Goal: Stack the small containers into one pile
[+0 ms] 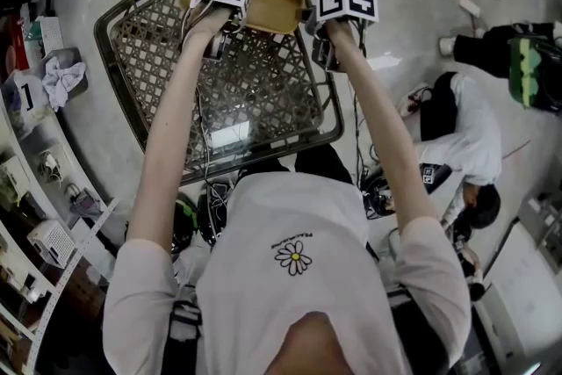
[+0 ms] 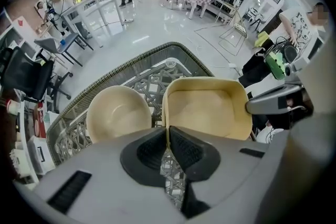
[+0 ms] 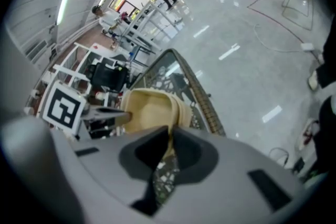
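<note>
- Over the wicker-rimmed lattice table [image 1: 263, 92], head view: my left gripper [image 1: 224, 13] and right gripper [image 1: 323, 26] flank the squarish tan thin-walled container [image 1: 277, 6], one at each side, near the table's far end. From above I cannot tell whether its base touches the lattice.
- Left gripper view: my fingers [image 2: 152, 147] are closed on the container's near rim, with the wall pinched between the pads. The round cream bowl [image 2: 118, 113] sits mouth up on the lattice just beside the container, empty. The right gripper's tip meets the opposite rim.
- Right gripper view: my fingers [image 3: 149, 152] are clamped on the rim at this side, wall between the pads. The left gripper and its marker cube show across the container's mouth.
- Handling (judgement): the container looks light and stiff, with a smooth, probably slippery wall.
- Hold (judgement): the rim is the only practical place to grip. Two opposite pinches keep the container level, whereas one alone would let it swing.
- Caution (judgement): a hard squeeze may flex the thin wall. Corners should be lined up before nesting.
</note>
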Action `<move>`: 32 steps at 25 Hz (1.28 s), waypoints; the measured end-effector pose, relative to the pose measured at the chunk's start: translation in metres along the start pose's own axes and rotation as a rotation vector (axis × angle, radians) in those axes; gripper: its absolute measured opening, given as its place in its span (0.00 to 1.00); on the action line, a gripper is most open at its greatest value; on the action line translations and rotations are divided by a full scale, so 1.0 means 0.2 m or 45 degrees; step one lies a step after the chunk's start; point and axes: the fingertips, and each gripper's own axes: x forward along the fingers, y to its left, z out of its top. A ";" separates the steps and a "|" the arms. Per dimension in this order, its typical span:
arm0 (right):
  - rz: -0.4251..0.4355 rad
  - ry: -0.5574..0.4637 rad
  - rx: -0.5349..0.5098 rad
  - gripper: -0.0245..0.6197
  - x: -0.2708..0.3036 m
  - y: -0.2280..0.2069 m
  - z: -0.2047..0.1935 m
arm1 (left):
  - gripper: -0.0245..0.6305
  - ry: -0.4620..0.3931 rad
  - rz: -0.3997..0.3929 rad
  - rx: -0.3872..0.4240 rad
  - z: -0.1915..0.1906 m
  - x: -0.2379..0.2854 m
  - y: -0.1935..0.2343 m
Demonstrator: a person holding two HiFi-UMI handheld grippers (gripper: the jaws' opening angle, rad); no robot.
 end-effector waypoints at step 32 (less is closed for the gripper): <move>-0.012 -1.579 -1.108 0.11 -1.73 1.32 0.06 | 0.11 -1.787 0.018 -0.058 -0.02 -2.19 -0.30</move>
